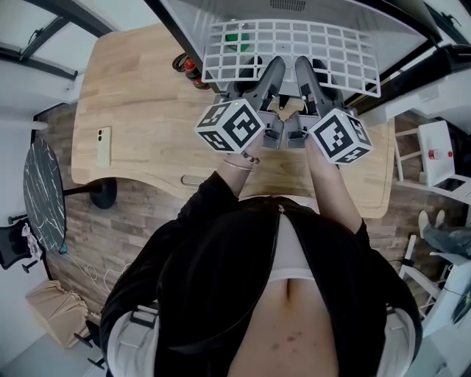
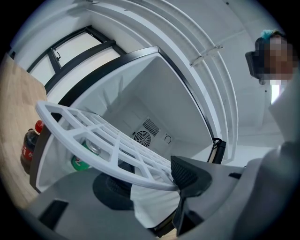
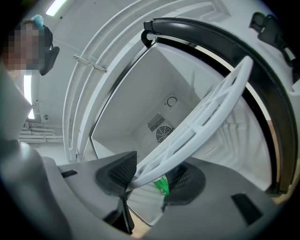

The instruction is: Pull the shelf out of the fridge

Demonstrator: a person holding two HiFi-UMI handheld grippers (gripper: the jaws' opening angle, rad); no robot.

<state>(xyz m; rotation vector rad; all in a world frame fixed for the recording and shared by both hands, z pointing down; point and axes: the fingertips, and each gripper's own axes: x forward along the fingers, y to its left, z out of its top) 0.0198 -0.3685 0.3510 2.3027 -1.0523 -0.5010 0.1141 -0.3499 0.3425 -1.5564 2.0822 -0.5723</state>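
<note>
A white grid shelf (image 1: 294, 44) sticks out of the small open fridge (image 1: 324, 9) that stands on the wooden table (image 1: 140, 110). My left gripper (image 1: 274, 72) and right gripper (image 1: 306, 72) sit side by side at the shelf's front edge. In the left gripper view the shelf (image 2: 98, 136) runs between the jaws of the left gripper (image 2: 154, 180), with both pads pressed on its rim. The right gripper view shows the shelf (image 3: 206, 112) tilted, its rim clamped by the right gripper (image 3: 150, 176). A green can (image 2: 79, 161) stands inside under the shelf.
A cola bottle (image 1: 193, 70) stands on the table just left of the fridge. A pale phone (image 1: 103, 146) lies further left. The fridge's dark door frame (image 1: 416, 70) runs along the right. A round dark table (image 1: 40, 195) and white furniture (image 1: 438, 154) flank the desk.
</note>
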